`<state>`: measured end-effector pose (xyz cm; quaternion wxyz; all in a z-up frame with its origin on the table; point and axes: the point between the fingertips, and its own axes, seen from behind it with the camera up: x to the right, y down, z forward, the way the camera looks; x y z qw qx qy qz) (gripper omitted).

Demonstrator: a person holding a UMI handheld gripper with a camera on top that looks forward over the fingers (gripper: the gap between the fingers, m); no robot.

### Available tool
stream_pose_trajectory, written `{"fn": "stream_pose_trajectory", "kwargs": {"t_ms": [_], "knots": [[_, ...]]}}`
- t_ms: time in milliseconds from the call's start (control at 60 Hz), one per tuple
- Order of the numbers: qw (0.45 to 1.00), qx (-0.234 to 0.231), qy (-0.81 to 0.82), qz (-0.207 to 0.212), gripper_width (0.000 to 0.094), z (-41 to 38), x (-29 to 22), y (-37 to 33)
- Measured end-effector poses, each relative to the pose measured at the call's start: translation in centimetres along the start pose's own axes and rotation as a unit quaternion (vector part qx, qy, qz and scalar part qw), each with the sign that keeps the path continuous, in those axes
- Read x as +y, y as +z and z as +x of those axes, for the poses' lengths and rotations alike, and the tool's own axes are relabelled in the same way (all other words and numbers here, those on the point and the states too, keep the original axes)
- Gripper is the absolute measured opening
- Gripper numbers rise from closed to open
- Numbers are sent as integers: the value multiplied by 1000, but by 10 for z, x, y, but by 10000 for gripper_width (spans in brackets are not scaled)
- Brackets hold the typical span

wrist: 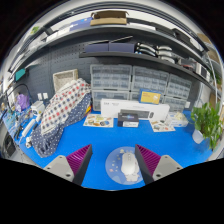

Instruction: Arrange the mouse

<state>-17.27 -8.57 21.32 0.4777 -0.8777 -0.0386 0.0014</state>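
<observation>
One mouse [126, 165] between two spread fingers [74, 161], blue table [100, 145], one plant [209, 122]

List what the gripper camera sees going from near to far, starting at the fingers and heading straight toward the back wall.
Gripper, fingers open → white mouse on a clear round disc between them → bare blue tabletop → white box → grey drawer cabinets → shelves above.
</observation>
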Motion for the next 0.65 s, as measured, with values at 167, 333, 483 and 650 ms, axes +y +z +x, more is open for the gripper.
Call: {"fn": "stream_pose_trajectory", "kwargs": {"t_ms": [167, 333, 483, 650], "knots": [[1000, -8, 0, -1, 874, -14, 8, -16], [1000, -16, -8, -1, 872, -26, 14, -26], [1000, -20, -9, 5, 875, -35, 11, -34], [1000, -22, -13, 3, 874, -40, 14, -38]]}}
